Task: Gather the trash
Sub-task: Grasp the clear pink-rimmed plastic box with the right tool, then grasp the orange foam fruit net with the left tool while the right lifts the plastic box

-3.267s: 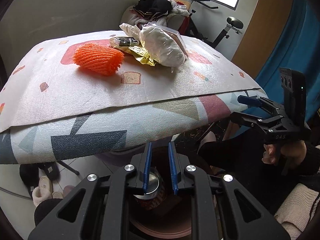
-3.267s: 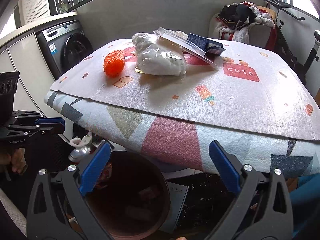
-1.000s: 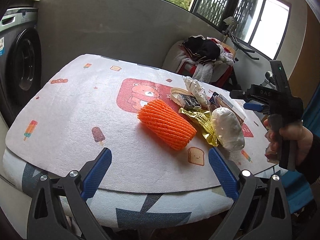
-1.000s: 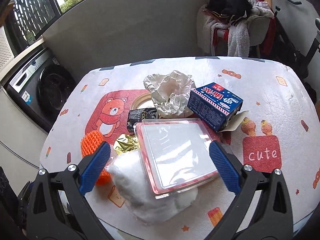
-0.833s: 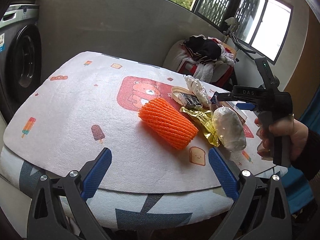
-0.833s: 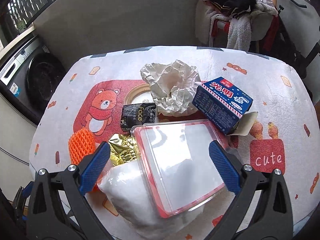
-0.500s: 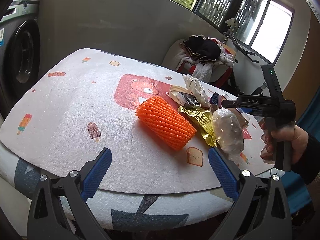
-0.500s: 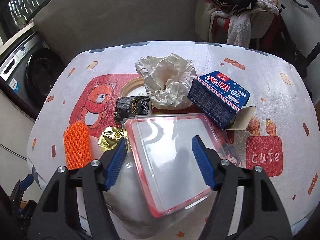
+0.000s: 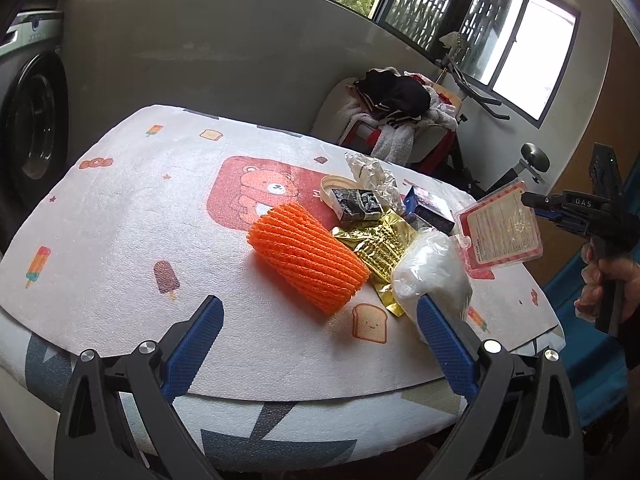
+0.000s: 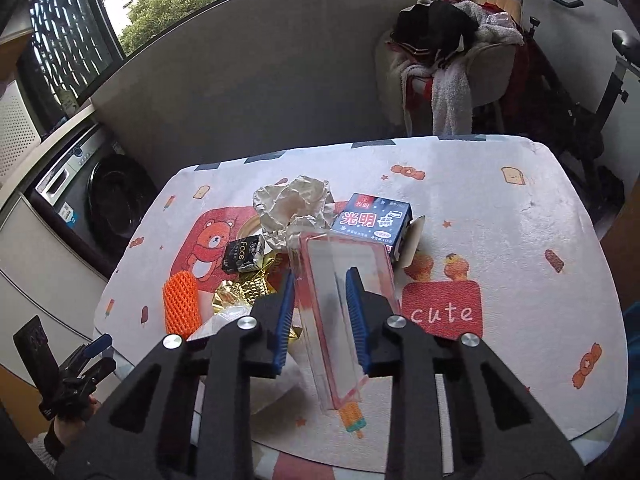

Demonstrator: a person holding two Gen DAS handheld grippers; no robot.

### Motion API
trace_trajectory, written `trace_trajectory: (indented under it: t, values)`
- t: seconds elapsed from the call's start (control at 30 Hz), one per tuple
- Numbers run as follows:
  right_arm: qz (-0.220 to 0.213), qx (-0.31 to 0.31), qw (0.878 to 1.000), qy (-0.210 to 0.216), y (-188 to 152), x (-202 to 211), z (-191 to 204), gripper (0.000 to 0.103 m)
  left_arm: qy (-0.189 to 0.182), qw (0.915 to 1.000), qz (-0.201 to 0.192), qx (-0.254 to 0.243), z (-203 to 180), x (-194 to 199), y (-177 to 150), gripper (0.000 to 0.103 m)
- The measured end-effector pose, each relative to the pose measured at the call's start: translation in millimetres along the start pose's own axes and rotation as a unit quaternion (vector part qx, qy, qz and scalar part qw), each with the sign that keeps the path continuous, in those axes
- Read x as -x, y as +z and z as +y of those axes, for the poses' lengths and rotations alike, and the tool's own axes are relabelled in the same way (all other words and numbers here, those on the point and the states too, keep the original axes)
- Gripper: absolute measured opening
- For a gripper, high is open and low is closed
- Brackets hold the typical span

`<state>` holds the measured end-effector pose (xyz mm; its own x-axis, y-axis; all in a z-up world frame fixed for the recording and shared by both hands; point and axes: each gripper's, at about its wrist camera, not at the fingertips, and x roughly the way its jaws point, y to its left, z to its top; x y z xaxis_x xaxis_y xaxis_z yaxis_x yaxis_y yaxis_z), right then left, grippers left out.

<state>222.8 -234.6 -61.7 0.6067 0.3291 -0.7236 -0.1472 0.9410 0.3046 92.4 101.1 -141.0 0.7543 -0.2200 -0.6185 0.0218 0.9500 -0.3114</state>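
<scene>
My right gripper (image 10: pixel 320 316) is shut on a clear plastic box with a red rim (image 10: pixel 340 280) and holds it tilted above the table; the box shows in the left wrist view (image 9: pixel 500 232) too. My left gripper (image 9: pixel 320 340) is open and empty at the table's near edge. Ahead of it lie an orange foam net (image 9: pixel 306 258), a gold foil wrapper (image 9: pixel 378 240) and a white plastic bag (image 9: pixel 434 276). Further back lie a black packet (image 10: pixel 242 256), crumpled paper (image 10: pixel 292 204) and a blue carton (image 10: pixel 374 220).
The table wears a white patterned cloth (image 9: pixel 120 220). A washing machine (image 10: pixel 100 192) stands at the left. A chair piled with clothes (image 10: pixel 444 52) and an exercise bike (image 9: pixel 532 160) stand behind the table.
My right gripper has closed on the clear box and lifted it off the white bag, tilting it. My left gripper has stayed open and has moved a little nearer the trash.
</scene>
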Motion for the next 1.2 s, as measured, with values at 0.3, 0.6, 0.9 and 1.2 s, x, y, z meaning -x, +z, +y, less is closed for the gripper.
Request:
trace_trajectory:
  t: [0.3,0.6,0.9,1.2]
  values:
    - [-0.016,-0.035,0.999,-0.010,-1,4,-36,0.026,-0.002,0.9999,0.014,-0.004,-9,-12,3,0.095]
    - [-0.052,-0.011,0.997,-0.060,-14,-16,-40,0.022,-0.009,0.9977,0.035,0.058,6,-32,11,0.095]
    - [-0.074,0.006,0.994,-0.074,-19,-8,-38,0.019,-0.011,0.9856,0.070,0.153,31,-81,34,0.088]
    - [-0.067,0.016,0.995,-0.074,-35,-12,-39,0.019,0.025,0.9750,0.101,0.196,50,-138,48,0.077]
